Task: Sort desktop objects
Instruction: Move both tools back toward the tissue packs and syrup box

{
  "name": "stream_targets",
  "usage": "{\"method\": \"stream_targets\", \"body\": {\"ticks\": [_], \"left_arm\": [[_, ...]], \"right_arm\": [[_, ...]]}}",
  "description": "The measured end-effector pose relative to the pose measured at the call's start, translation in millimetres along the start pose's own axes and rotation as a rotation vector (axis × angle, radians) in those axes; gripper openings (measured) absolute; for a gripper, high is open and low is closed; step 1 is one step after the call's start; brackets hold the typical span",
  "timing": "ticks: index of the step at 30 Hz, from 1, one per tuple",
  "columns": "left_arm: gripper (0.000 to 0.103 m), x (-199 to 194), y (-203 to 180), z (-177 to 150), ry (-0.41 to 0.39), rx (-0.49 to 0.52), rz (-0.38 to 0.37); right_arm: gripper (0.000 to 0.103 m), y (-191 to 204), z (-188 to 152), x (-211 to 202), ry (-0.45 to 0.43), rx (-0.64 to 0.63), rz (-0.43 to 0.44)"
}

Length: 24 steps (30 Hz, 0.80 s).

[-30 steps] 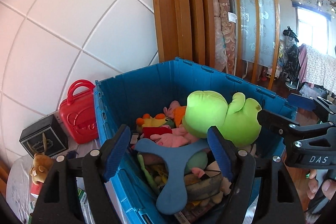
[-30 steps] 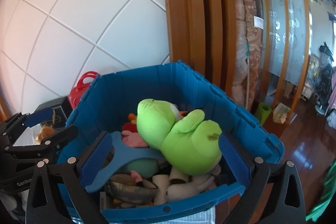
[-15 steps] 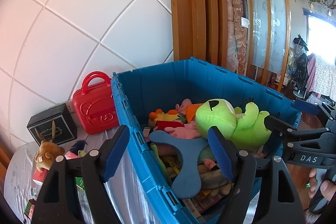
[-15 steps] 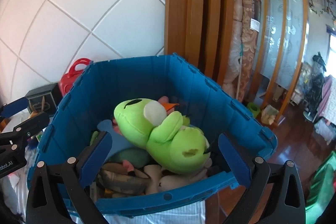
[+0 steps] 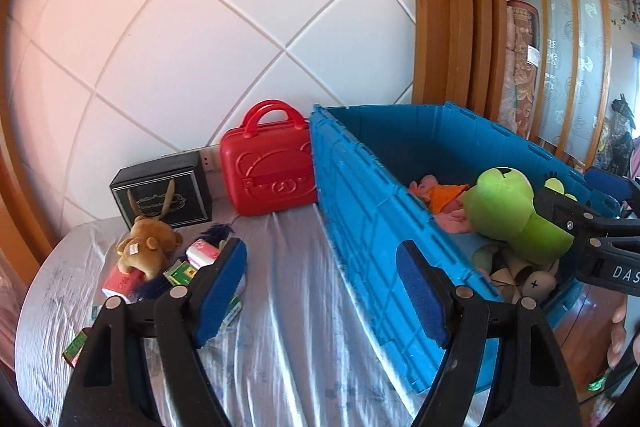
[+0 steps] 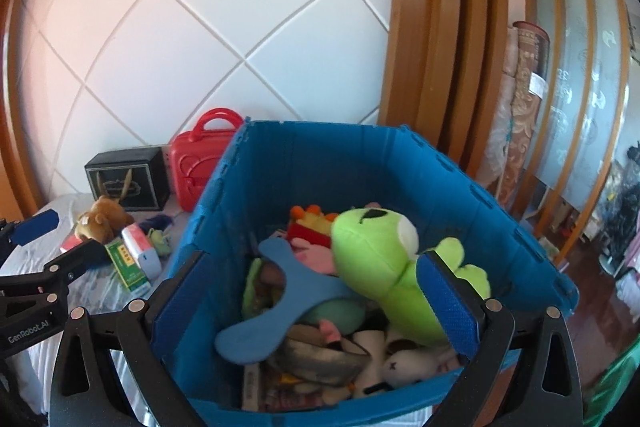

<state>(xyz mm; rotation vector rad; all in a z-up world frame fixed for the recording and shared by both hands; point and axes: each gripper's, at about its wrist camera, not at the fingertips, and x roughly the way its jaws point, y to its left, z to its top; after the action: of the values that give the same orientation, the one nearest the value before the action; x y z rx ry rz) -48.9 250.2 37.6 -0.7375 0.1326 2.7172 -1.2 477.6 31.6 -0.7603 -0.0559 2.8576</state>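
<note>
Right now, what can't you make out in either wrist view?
- Blue bin: lower contents buried under the green frog plush and blue boomerang, right wrist view.
- Small boxes by the brown plush: partly behind the left claw, print too small, left wrist view.
- Black box: label unreadable, both views.

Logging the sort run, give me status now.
Left claw open, empty. Right claw open, empty, facing blue bin. Green plush in bin. Brown plush, small boxes unsorted on the table.

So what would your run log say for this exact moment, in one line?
left gripper: open, empty, over table | right gripper: open, empty, over blue crate | green frog plush: in crate | brown plush: on table
</note>
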Motion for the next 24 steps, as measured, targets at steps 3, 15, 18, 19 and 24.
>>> {"method": "stream_targets", "body": {"ticks": [3, 15, 18, 19, 24], "left_arm": [[0.077, -9, 32, -7, 0.002, -0.038, 0.046], [0.077, -37, 167, -52, 0.056, -0.186, 0.232], [0.077, -37, 204, -68, 0.092, -0.231, 0.278], [0.077, -37, 217, -74, 0.105, -0.249, 0.292], [0.077, -31, 271, -106, 0.175, -0.339, 0.354]], "right_arm": [[0.103, 33, 5, -1, -0.011, -0.035, 0.051], [0.103, 164, 11, 7, -0.01, -0.145, 0.245], [0.103, 197, 7, 23, 0.03, -0.158, 0.281], [0.103, 205, 4, 27, 0.042, -0.162, 0.289], [0.103, 255, -12, 62, 0.128, -0.204, 0.333]]}}
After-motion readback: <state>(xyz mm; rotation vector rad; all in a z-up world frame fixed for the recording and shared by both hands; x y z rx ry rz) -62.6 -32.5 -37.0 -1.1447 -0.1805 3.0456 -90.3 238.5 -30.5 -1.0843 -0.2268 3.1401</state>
